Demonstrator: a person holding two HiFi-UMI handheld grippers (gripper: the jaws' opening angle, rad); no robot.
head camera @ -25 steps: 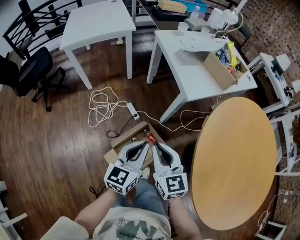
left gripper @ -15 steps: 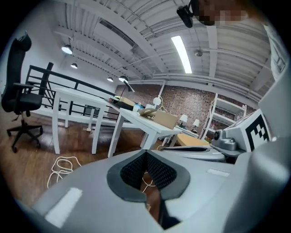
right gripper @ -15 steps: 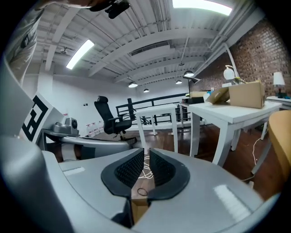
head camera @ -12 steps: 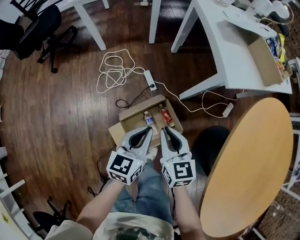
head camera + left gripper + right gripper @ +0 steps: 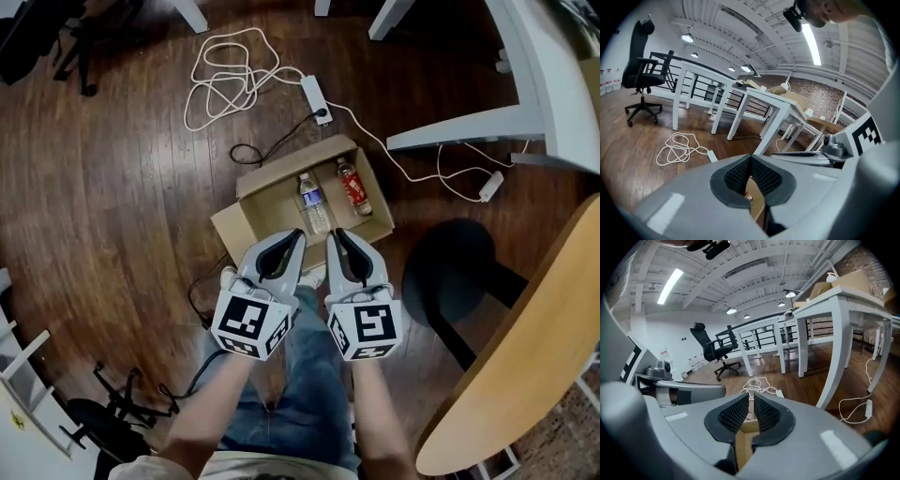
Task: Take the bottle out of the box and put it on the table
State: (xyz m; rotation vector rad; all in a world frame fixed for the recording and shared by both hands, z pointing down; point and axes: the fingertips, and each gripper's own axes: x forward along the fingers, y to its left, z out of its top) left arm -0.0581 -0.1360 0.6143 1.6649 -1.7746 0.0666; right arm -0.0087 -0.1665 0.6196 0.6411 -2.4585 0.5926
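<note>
Head view: an open cardboard box (image 5: 281,169) sits on the wooden floor (image 5: 112,187). Two bottles lie on their sides inside it, side by side: a clear water bottle (image 5: 313,203) with a blue label near the box's middle, and a red-labelled bottle (image 5: 353,186) by the box's right wall. The left gripper (image 5: 299,235) and right gripper (image 5: 335,233) are just above the box's near edge, pointing in toward the bottles, tips close together and touching neither bottle. Each pair of jaws is drawn in to a narrow point. Beyond the box's far side lie a power strip (image 5: 316,98) and a looped white cable (image 5: 234,75). Right of the box stands a black stool (image 5: 450,267), and past that a round wooden table (image 5: 544,356). The person's legs (image 5: 314,375) are on the near side of the box.

Left gripper view: the left gripper (image 5: 750,160) has its ribbed pads pressed together at the tips with nothing between them. Brown cardboard of the box shows through the gap below them. An office chair (image 5: 640,70) and white tables (image 5: 764,101) stand well beyond the box.

Right gripper view: the right gripper (image 5: 752,401) has its pads drawn in to a thin slit, holding nothing. The box's cardboard edge lies directly under them, and the cable coil just past the box.
</note>
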